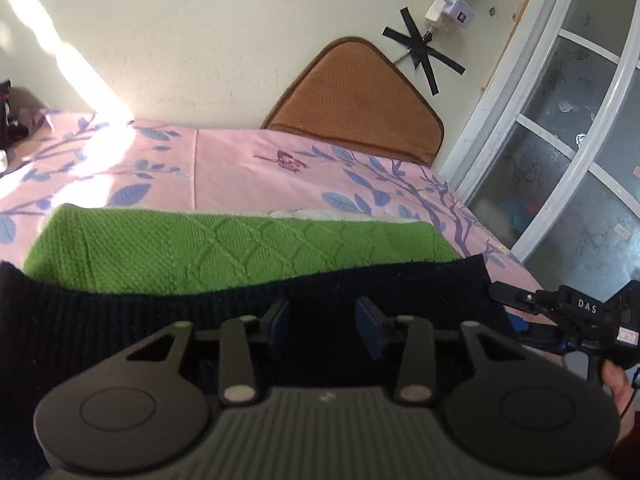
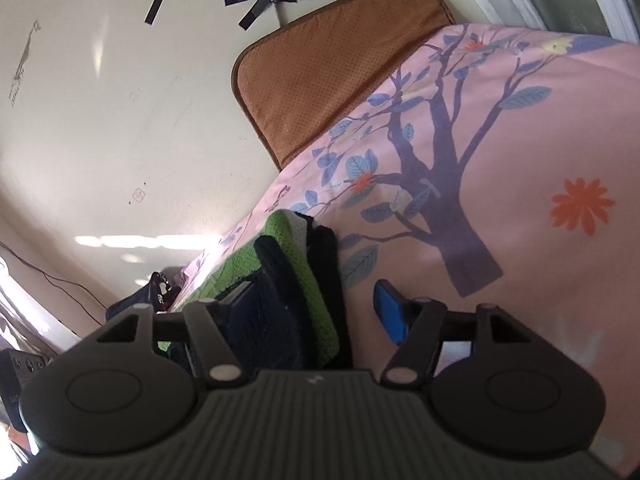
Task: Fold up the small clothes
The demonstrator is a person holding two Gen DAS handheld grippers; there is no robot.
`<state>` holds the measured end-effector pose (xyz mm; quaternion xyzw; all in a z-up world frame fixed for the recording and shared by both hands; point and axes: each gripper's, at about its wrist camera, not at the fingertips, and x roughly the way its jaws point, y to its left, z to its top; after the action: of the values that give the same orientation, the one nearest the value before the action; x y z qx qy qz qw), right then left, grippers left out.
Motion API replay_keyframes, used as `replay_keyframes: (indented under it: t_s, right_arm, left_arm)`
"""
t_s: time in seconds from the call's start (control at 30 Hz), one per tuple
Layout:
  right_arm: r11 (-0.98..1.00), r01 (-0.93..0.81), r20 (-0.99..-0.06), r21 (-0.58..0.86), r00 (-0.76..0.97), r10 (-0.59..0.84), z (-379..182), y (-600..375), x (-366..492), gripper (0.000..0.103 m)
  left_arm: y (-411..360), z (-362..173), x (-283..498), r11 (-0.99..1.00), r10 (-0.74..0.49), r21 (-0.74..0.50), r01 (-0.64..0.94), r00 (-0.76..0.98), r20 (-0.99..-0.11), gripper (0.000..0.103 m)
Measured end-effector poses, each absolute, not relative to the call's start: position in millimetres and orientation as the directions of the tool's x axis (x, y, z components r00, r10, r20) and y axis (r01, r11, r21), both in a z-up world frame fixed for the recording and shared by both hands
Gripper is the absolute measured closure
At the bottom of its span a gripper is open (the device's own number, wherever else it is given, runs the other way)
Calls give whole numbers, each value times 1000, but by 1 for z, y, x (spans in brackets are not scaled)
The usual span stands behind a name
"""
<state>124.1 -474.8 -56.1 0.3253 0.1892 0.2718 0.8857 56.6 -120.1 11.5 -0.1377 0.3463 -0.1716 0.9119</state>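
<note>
A green knitted garment [image 1: 208, 252] with a dark navy ribbed hem [image 1: 120, 320] lies folded on the pink floral bed sheet [image 1: 240, 168]. My left gripper [image 1: 324, 324] is open just above the dark hem, pads apart, holding nothing. My right gripper [image 2: 316, 312] is open, tilted on its side at the garment's right end; the dark and green layers [image 2: 296, 280] sit between its blue pads. The right gripper also shows in the left wrist view [image 1: 560, 308] at the garment's right corner.
A brown padded mat [image 1: 360, 100] leans on the wall at the bed's head. A glass-panelled door [image 1: 560, 160] stands at the right. Taped cables and a power strip [image 1: 448, 12] hang on the wall. Dark items [image 1: 12, 120] sit far left.
</note>
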Motion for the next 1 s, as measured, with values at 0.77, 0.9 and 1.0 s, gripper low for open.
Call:
replay_keyframes:
  t_s: [0.77, 0.9, 1.0]
  right_arm:
    - [606, -677, -85, 418, 635, 768, 35, -337, 78, 71]
    - [597, -738, -145, 313, 584, 799, 40, -280, 75, 71]
    - [582, -778, -216, 237, 541, 812, 35, -228, 77, 71]
  left_arm:
    - [-57, 12, 32, 816, -474, -552, 171, 744, -471, 62]
    - [14, 24, -3, 804, -339, -593, 43, 852, -398, 57]
    - [58, 35, -31, 794, -247, -607, -41, 890, -383, 56]
